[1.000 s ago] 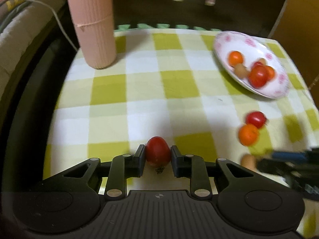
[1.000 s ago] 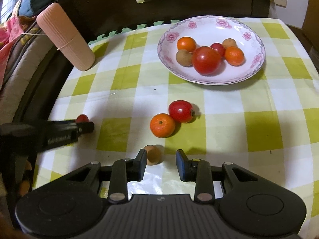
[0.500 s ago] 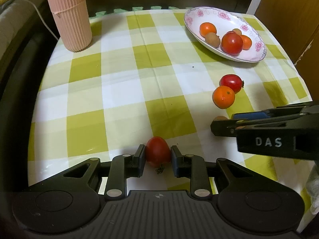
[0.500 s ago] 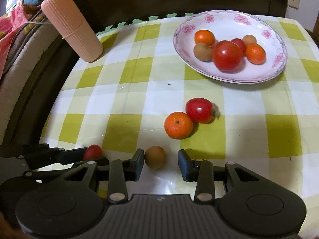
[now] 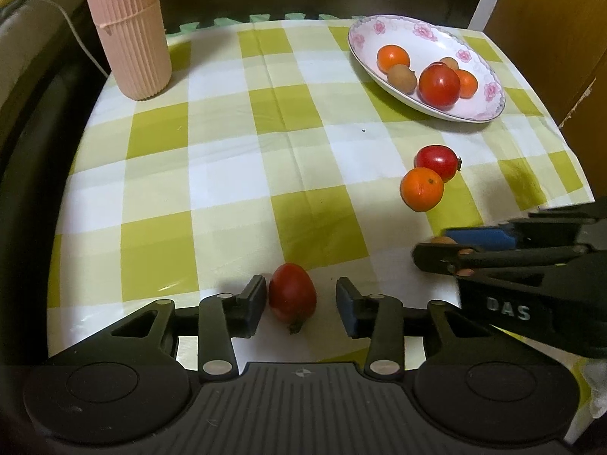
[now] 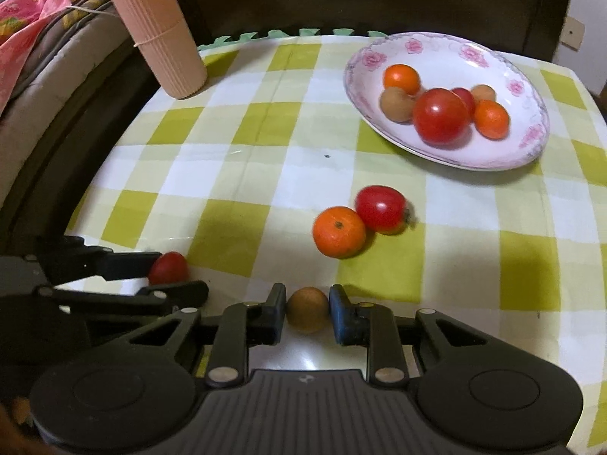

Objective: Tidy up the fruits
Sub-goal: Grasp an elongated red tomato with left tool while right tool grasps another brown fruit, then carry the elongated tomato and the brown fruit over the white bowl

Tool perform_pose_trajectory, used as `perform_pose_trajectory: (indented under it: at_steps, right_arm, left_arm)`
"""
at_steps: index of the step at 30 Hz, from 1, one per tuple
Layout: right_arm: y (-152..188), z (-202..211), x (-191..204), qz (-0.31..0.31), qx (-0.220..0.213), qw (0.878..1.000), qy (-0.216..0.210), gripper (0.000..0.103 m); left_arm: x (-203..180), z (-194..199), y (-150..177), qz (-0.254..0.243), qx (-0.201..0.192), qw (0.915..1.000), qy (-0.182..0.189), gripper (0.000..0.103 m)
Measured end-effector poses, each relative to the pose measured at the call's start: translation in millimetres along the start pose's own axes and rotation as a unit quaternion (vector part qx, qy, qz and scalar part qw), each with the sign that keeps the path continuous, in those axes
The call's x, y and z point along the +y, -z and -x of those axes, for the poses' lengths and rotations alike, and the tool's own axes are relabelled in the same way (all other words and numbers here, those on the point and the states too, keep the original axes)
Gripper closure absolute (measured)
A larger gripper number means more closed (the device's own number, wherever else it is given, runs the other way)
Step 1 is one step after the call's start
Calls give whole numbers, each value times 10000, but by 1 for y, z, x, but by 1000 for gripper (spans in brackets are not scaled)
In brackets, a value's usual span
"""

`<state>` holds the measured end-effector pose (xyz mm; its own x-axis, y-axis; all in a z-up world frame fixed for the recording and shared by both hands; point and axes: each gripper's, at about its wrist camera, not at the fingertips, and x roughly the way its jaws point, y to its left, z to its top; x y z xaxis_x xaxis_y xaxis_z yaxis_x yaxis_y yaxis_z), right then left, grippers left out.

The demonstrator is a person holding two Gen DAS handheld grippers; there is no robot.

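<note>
Your left gripper [image 5: 299,299] is released around the small tomato [image 5: 292,292], which touches the left finger, stem end toward the camera. Your right gripper [image 6: 306,309] clasps the brown fruit [image 6: 307,309], bottom centre.

The table [image 5: 235,174] has a cloth with green, yellow and white squares. A tall pink ribbed tube [image 5: 127,26] stands at the far left corner. A white plate with pink flowers [image 5: 379,30] sits at the far right, with fruit in it. An orange [image 5: 422,189] and a red tomato [image 5: 436,161] lie touching each other. Near the front edge lie a small red tomato [image 5: 293,292] and a small brown fruit [image 6: 307,309], a little apart.
</note>
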<state>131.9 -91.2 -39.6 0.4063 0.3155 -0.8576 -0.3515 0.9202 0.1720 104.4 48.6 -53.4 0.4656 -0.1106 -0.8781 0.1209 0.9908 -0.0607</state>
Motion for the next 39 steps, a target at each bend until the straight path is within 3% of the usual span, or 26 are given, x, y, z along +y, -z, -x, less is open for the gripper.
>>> perform_pose_trajectory:
  at_steps: [4, 8, 23, 31, 39]
  right_arm:
    - [7, 9, -8, -50, -46, 9999, 79, 79]
    - [14, 19, -14, -138, -110, 9998, 112, 79]
    - [30, 63, -29, -325, -438, 9983, 185, 79]
    - [23, 79, -42, -446, -541, 9969, 368, 79]
    - [-10, 83, -64, -628, -718, 9943, 469, 79]
  left_arm:
    - [-2, 0, 1, -59, -45, 9999, -99, 57]
    - [-5, 1, 4, -126, -114, 9995, -257, 69]
    - [-34, 15, 17, -128, -208, 9997, 0, 69]
    - [-54, 41, -5, -322, -536, 9980, 55, 69]
    - [-69, 39, -46, -427, -773, 9959, 189, 69]
